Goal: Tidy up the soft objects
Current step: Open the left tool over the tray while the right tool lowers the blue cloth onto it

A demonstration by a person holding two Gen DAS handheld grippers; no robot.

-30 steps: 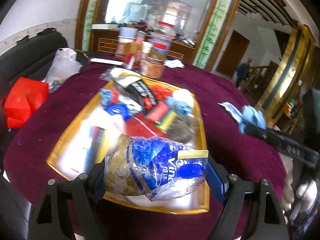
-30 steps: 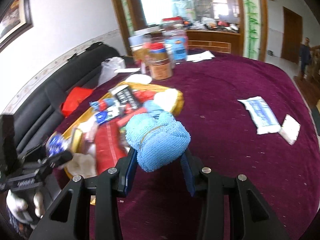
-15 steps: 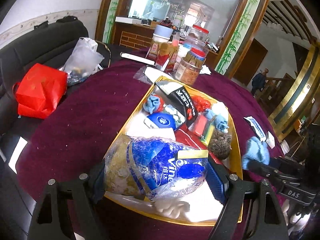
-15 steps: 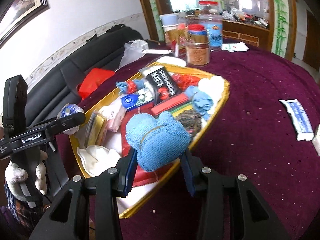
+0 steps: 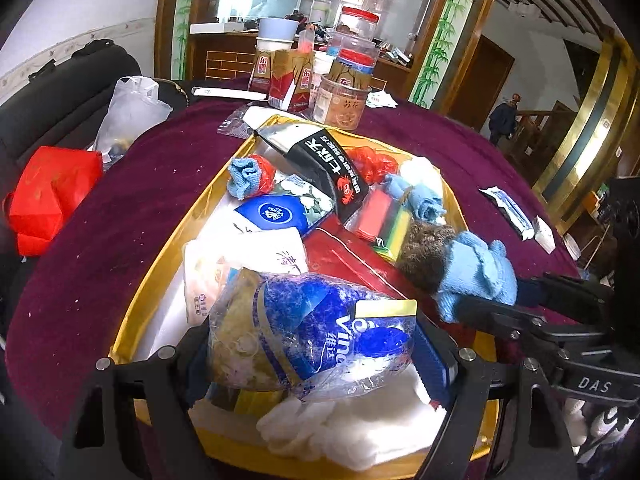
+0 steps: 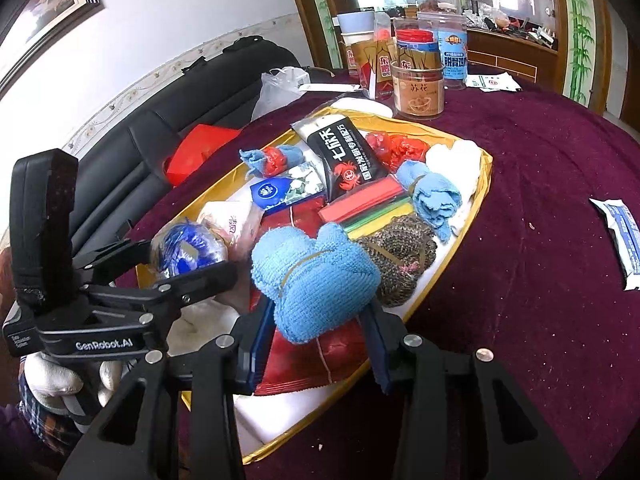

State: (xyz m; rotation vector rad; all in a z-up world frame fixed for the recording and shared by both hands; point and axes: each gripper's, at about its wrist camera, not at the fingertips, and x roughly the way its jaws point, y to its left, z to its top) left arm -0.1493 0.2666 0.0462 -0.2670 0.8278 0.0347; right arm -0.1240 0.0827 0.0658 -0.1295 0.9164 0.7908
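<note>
My left gripper (image 5: 316, 340) is shut on a blue and clear plastic tissue pack (image 5: 304, 328), hanging over the near end of the gold tray (image 5: 168, 240). My right gripper (image 6: 316, 312) is shut on a rolled light-blue towel (image 6: 312, 276) tied with a band, above the tray's near side (image 6: 476, 200). Each gripper shows in the other's view: the towel (image 5: 476, 272) at right, the tissue pack (image 6: 184, 248) at left. The tray holds several soft things: a black snack bag (image 5: 328, 160), another blue towel (image 6: 432, 196), a scouring pad (image 6: 400, 256), white gloves (image 5: 344, 428).
Jars and cartons (image 5: 336, 80) stand beyond the tray on the maroon tablecloth (image 6: 540, 240). A wipes packet (image 6: 624, 228) lies on the cloth at right. A red bag (image 5: 48, 196) and a clear bag (image 5: 128, 116) sit on the black sofa at left.
Both grippers have moved in over the tray with their loads still held. The right one came from over the bare cloth to above the tray's near side, and the tray looks closer.
</note>
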